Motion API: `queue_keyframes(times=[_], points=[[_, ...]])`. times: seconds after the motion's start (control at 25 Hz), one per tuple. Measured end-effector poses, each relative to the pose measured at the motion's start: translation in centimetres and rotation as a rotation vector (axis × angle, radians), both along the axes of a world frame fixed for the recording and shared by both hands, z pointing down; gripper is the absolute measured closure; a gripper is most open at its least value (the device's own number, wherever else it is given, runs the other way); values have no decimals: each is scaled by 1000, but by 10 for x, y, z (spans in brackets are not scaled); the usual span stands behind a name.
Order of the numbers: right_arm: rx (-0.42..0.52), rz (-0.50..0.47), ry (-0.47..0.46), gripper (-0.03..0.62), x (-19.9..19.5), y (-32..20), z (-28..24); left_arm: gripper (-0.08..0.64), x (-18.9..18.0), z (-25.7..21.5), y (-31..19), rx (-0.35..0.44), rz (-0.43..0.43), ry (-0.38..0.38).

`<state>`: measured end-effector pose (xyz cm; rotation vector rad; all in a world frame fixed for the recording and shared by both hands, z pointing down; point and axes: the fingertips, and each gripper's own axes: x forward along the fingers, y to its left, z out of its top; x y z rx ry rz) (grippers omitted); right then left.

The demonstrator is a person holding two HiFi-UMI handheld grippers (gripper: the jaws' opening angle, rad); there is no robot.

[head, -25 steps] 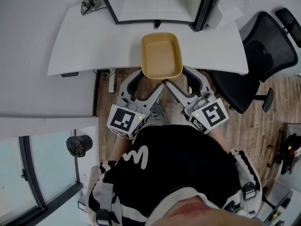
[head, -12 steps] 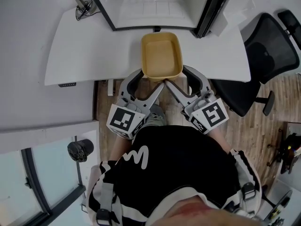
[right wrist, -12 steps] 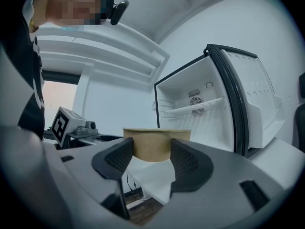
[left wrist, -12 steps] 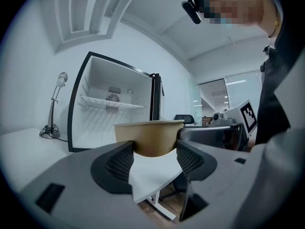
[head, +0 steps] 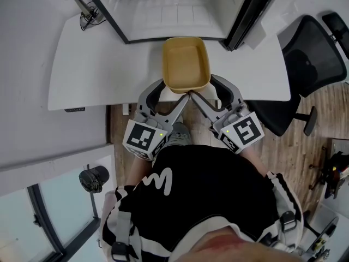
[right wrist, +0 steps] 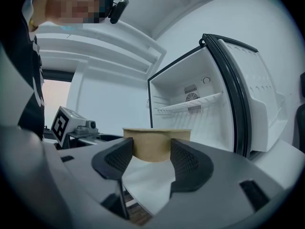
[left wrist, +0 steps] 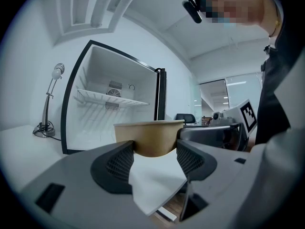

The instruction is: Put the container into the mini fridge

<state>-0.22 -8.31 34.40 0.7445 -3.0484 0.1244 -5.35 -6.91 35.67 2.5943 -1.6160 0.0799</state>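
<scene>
The light brown paper container is empty and open on top. It is held up over the front edge of the white counter, just in front of the open white mini fridge with the black frame. It is not inside yet.

The left gripper has its jaws pinching the near end of the container on one side. The right gripper pinches the near end on the other side.

Here is what could go wrong, I think. Both holds are at the near end only, so the far end could tip down and bump the fridge's bottom edge. If one gripper goes faster than the other, the soft paper wall could bend or slip out. The black fridge door stands close on the right, so a swing that way could hit it
</scene>
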Motion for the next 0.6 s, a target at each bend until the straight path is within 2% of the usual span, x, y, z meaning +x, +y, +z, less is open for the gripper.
queue_keyframes(times=[0.6], points=[[-35,26,-4,336,-23,-44,0,275,-23,-1,-44,-16,29,9]])
